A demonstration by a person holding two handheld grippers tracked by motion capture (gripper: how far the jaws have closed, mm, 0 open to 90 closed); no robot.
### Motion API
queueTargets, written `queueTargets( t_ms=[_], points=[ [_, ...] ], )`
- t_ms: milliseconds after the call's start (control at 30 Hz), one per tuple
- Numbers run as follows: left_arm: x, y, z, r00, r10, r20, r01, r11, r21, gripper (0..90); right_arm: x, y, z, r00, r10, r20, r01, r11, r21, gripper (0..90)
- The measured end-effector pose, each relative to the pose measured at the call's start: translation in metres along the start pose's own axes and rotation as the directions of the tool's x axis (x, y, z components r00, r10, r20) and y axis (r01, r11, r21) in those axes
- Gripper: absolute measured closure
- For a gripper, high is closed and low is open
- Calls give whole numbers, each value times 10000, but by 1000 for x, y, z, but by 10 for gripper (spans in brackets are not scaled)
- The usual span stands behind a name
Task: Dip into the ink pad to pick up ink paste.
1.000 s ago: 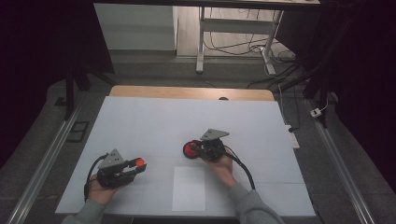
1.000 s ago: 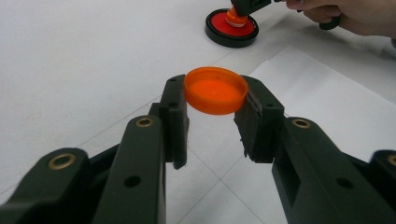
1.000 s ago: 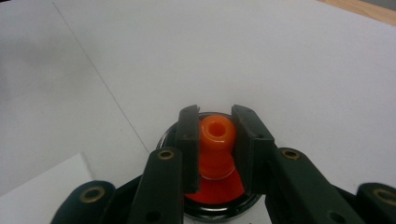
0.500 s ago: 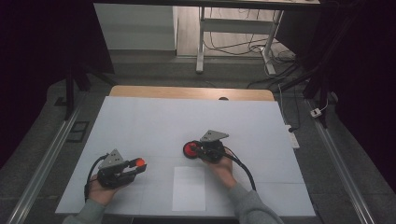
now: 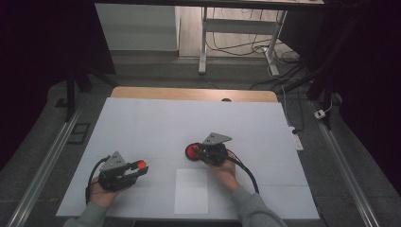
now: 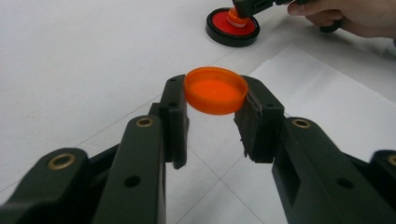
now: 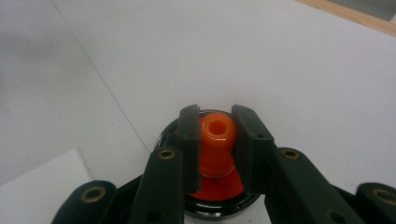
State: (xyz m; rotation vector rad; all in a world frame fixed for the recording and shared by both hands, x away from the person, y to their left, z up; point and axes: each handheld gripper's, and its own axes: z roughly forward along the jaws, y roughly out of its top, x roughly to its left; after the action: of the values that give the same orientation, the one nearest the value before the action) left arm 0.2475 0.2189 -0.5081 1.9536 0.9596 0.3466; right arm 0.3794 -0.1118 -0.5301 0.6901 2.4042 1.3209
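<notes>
My left gripper (image 6: 215, 109) is shut on an orange round cap (image 6: 215, 90), held by its rim a little above the white table; in the high view that cap (image 5: 140, 164) shows at the front left. My right gripper (image 7: 215, 133) is shut on the orange neck of a small bottle-like piece (image 7: 216, 140), which stands on a black-rimmed red disc (image 7: 219, 191). In the high view that disc (image 5: 193, 151) lies near the table's middle, just left of the right gripper (image 5: 204, 152). From the left gripper view the disc (image 6: 232, 29) appears far off at the top.
A white sheet of paper (image 5: 191, 190) lies at the front between the two hands. The white table cover (image 5: 189, 123) ends in a wooden strip (image 5: 194, 94) at the back. Table legs and cables stand on the floor beyond.
</notes>
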Motion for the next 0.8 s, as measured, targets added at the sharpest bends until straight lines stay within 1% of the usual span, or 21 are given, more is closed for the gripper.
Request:
queueTargets(
  t_ms=[100,267,433,467,533,600,700,800],
  points=[
    [0,0,0,10000,1,-5,-1,10000,4,650,1,0,0,10000,-36,77,36,10000,-32,727],
    [1,0,0,10000,-9,-28,9,10000,-25,650,0,0,0,10000,12,-16,-12,10000,-26,726],
    [2,0,-2,10000,-20,8,20,10000,-94,650,-4,2,-2,9996,220,-178,-220,9998,-2,723],
    [2,0,-2,10000,-45,13,45,9999,-113,650,-5,2,-4,9994,276,-187,-280,9993,-231,723],
    [3,0,-2,10000,-60,-4,60,9999,-124,650,-7,6,-11,9978,587,-301,-608,9954,-740,723],
    [3,0,-2,10000,-82,3,82,9999,-124,650,-8,11,-18,9976,610,-340,-644,9920,-1084,723],
    [3,0,-2,10000,-71,3,72,9999,-133,650,-5,15,-21,9976,536,-440,-583,9917,-1145,723],
    [2,0,-2,10000,-35,-1,35,9999,-129,650,-3,14,-19,9975,501,-500,-551,9929,-1058,723]
  ],
)
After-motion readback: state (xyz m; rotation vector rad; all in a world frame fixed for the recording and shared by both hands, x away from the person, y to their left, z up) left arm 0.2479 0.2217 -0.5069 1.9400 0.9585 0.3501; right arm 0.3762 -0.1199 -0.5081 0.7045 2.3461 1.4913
